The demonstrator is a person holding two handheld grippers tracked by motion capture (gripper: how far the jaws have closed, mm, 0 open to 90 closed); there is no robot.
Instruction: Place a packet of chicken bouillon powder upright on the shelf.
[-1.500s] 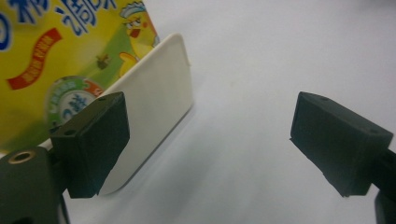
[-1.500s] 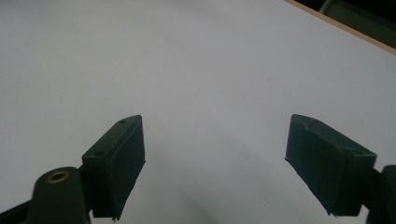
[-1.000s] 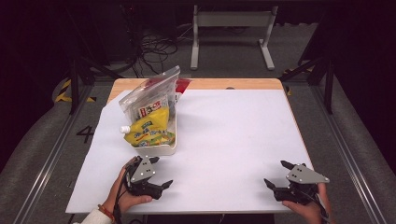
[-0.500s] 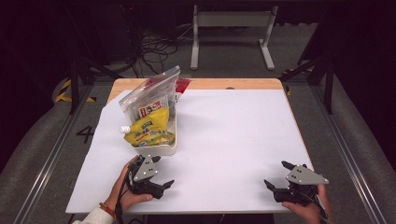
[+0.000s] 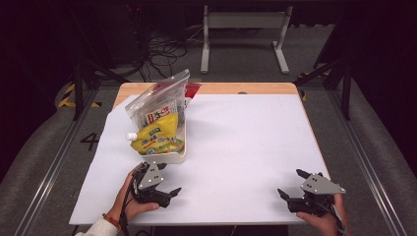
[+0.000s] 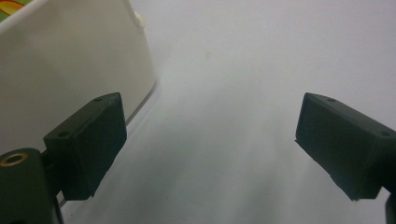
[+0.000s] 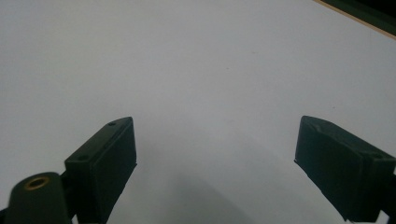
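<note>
At the near edge of the desk (image 5: 236,147), toward its right corner, the right gripper (image 5: 295,189) rests on the white sheet, jaws spread wide, nothing between them; the right gripper view has bare white surface ahead and a strip of wooden edge at far upper right. Near the left corner of the same edge, the left gripper (image 5: 164,184) lies in a hand (image 5: 129,199), jaws likewise apart and empty. In the left gripper view one jaw sits just beside the wall of the white tray (image 6: 70,74); contact cannot be judged. The tray (image 5: 169,156) stands just beyond this gripper, left of centre. In it: a yellow spouted pouch (image 5: 156,135) with green-and-blue print, white cap at its left, leaning against a clear zip bag (image 5: 157,101) that rises toward the far left corner. A packet inside the bag carries red-and-white lettering, too small to read. A red item (image 5: 193,89) lies behind the bag, near the far edge.
</note>
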